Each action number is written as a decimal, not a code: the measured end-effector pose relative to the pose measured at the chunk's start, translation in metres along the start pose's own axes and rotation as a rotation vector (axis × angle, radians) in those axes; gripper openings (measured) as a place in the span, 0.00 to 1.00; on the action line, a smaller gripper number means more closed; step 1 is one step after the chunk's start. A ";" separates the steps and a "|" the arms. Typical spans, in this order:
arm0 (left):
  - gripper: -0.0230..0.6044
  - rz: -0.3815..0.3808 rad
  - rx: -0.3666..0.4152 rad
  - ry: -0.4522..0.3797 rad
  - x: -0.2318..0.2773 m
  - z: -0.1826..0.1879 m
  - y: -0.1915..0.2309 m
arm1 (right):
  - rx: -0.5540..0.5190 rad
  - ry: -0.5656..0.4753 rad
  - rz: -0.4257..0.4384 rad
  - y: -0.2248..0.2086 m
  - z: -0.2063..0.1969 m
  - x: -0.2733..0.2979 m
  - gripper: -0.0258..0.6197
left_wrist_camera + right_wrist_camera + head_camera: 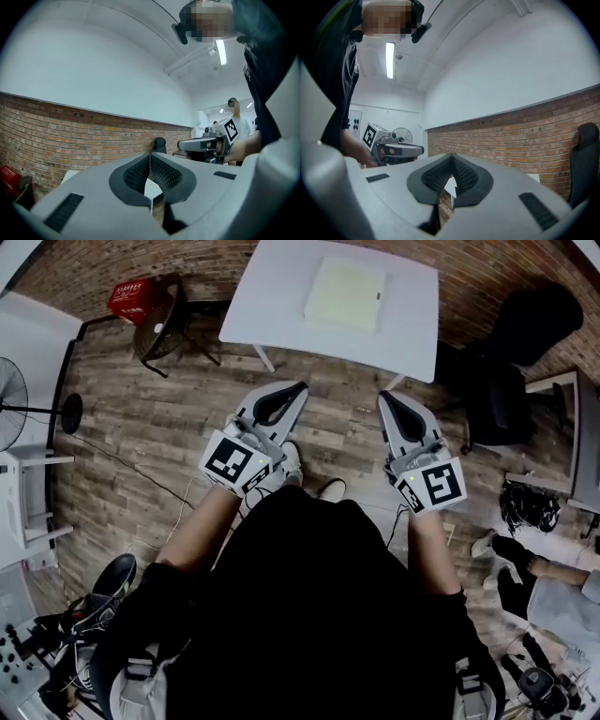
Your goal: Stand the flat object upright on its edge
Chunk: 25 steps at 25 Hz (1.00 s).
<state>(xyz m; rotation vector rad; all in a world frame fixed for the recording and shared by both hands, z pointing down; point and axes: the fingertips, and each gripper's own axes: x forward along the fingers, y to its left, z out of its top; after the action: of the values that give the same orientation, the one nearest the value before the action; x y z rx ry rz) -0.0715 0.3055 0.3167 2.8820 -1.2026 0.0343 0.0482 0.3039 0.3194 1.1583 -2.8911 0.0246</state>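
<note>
Both claws were clenched on nothing as I held the grey left gripper [298, 390] and grey right gripper [384, 399] level above the wood-plank floor [141, 427]. The pale yellow flat square pad [344, 293] lay flat on the white rectangular table [267, 306], well apart from either tip. My worry was that the thin pad, flush on a smooth top, could skid toward the far edge by the brick wall [112, 259], or flop back once tipped, if shut jaws merely shoved it. Bare tabletop lay left of the pad and along the near edge, while a black office chair [525, 334] crowded the table's right side.
</note>
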 end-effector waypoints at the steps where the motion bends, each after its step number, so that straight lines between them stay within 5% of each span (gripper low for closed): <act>1: 0.07 -0.001 0.001 0.000 0.001 0.000 0.005 | 0.000 0.003 -0.006 -0.002 0.000 0.004 0.05; 25: 0.07 -0.083 -0.019 0.014 0.025 -0.015 0.142 | 0.021 0.090 -0.059 -0.015 -0.014 0.140 0.05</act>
<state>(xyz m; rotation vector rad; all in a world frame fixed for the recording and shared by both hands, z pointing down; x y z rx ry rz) -0.1547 0.1881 0.3335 2.9072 -1.0734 0.0415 -0.0426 0.1972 0.3374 1.2125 -2.7843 0.1031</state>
